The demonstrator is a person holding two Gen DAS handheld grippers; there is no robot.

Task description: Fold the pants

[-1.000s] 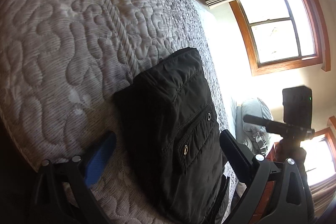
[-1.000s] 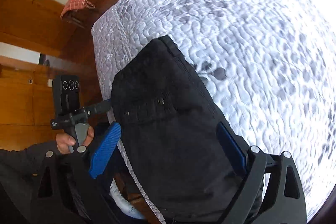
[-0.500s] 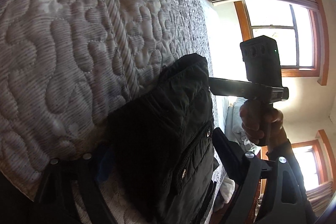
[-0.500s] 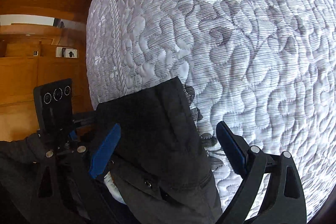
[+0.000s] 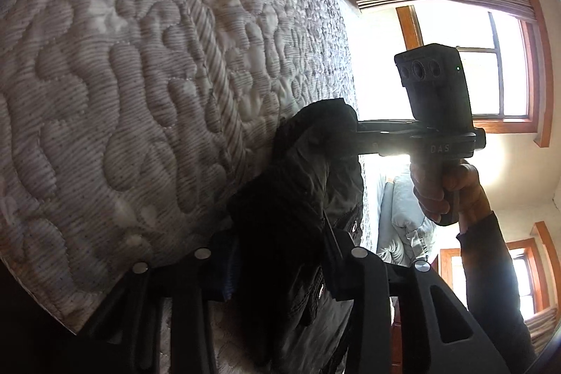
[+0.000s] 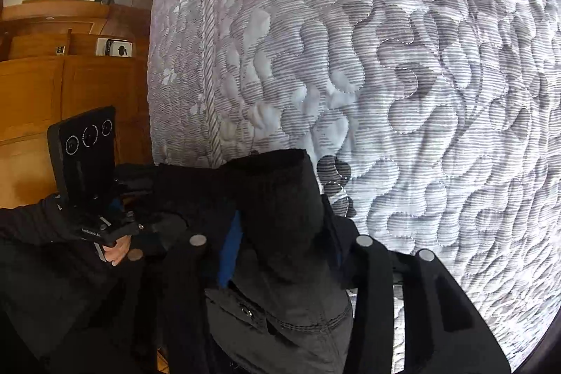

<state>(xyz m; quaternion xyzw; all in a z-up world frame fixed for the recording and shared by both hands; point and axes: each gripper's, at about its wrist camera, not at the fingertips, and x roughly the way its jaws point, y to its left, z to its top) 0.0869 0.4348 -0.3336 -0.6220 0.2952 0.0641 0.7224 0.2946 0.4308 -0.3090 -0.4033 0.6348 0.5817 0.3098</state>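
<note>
The folded black pants (image 5: 298, 198) lie at the edge of a quilted grey-white mattress (image 5: 122, 93). My left gripper (image 5: 280, 265) is shut on the near end of the pants bundle, its blue pads pressed into the cloth. My right gripper (image 6: 284, 251) is shut on the other end of the pants (image 6: 277, 216). Each gripper shows in the other's view: the right one (image 5: 371, 142) with its hand at the pants' far end, the left one (image 6: 119, 219) at the left.
Bright wood-framed windows (image 5: 491, 58) and a pale cushion (image 5: 403, 216) lie beyond the bed in the left wrist view. Wooden cabinets (image 6: 52, 76) stand left of the mattress (image 6: 385, 76) in the right wrist view.
Both grippers have closed from wide open onto the two ends of the pants. The pants have bunched up between them and the grippers have drawn closer to the cloth.
</note>
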